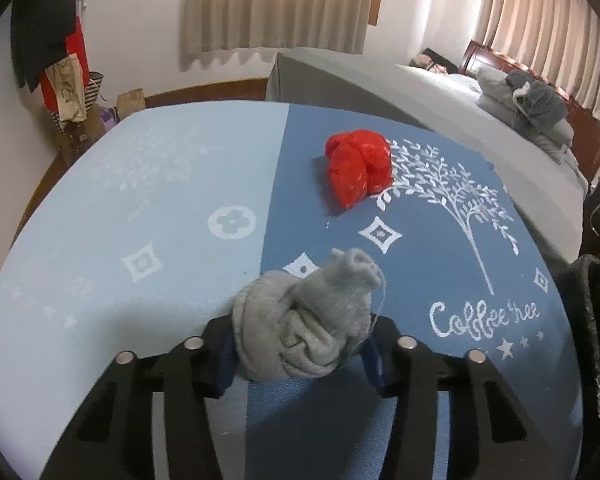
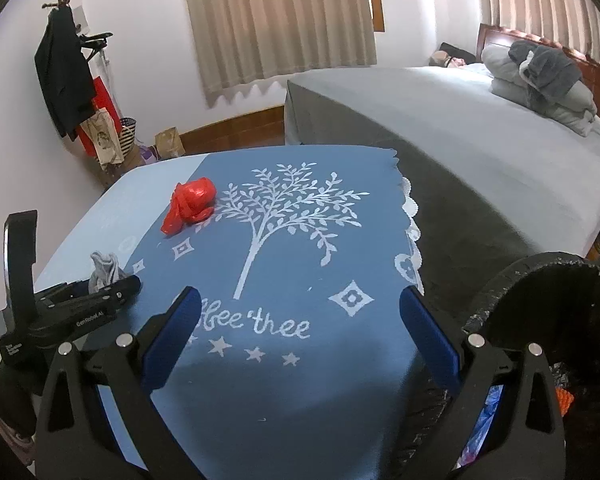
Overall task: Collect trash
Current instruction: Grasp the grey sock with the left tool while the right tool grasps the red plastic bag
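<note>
My left gripper (image 1: 300, 354) is shut on a knotted grey sock (image 1: 306, 326) and holds it just above the blue tablecloth (image 1: 160, 184). In the right wrist view the left gripper (image 2: 120, 282) shows at the left with the sock (image 2: 105, 267) between its fingers. A crumpled red plastic bag (image 1: 358, 168) lies on the cloth beside the white tree print; it also shows in the right wrist view (image 2: 190, 204). My right gripper (image 2: 300, 332) is open and empty above the cloth's near part.
A black-lined trash bin (image 2: 556, 320) stands at the table's right edge, with bits of trash inside. A grey bed (image 2: 460, 140) with folded bedding lies behind. A coat rack (image 2: 66, 72) with bags stands at the far left wall.
</note>
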The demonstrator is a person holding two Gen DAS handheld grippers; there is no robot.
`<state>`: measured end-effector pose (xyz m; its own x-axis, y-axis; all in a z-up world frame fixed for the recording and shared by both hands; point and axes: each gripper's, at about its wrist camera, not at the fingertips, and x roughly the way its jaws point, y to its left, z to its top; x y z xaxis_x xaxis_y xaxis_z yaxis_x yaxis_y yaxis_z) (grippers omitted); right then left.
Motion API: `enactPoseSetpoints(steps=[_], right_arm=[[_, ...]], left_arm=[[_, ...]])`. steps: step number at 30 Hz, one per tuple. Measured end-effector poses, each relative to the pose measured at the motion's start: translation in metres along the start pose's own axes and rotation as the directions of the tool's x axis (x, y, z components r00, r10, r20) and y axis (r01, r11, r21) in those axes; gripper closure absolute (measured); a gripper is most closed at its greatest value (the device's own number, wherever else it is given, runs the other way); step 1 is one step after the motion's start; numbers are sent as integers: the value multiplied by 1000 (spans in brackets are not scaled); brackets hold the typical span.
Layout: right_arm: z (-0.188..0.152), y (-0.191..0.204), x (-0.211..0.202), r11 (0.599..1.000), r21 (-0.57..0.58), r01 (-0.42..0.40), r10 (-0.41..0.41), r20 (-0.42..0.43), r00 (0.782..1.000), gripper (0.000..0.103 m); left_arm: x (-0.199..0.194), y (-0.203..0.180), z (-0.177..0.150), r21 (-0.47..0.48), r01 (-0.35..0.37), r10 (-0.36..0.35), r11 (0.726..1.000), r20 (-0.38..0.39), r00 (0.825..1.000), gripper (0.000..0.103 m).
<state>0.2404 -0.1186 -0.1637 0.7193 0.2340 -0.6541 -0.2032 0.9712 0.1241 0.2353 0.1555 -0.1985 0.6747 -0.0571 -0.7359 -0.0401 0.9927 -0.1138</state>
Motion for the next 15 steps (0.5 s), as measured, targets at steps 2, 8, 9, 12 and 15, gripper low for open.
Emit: enactPoseSetpoints(steps=[2, 8, 9, 12, 15], right_arm=[[1, 2, 1, 1000, -3, -3, 3, 2, 1000, 6], [17, 12, 17, 1000, -11, -25, 25, 21, 999, 6], [21, 15, 22, 999, -13, -29, 30, 25, 999, 6], [36, 26, 40, 999, -22, -43, 44, 35, 998, 6], [51, 39, 61, 998, -32, -58, 59, 36, 998, 6]], left_arm=[[-4, 0, 1, -4, -3, 3, 1000, 19, 1000, 56], [-9, 6, 11, -6, -38, 38, 999, 56, 998, 56], [-8, 9, 14, -10, -48, 48, 999, 60, 997, 56], [-4, 17, 25, -18, -70, 71, 997, 77, 994, 56], [5, 25, 40, -11, -96, 96, 995, 95, 991, 56]])
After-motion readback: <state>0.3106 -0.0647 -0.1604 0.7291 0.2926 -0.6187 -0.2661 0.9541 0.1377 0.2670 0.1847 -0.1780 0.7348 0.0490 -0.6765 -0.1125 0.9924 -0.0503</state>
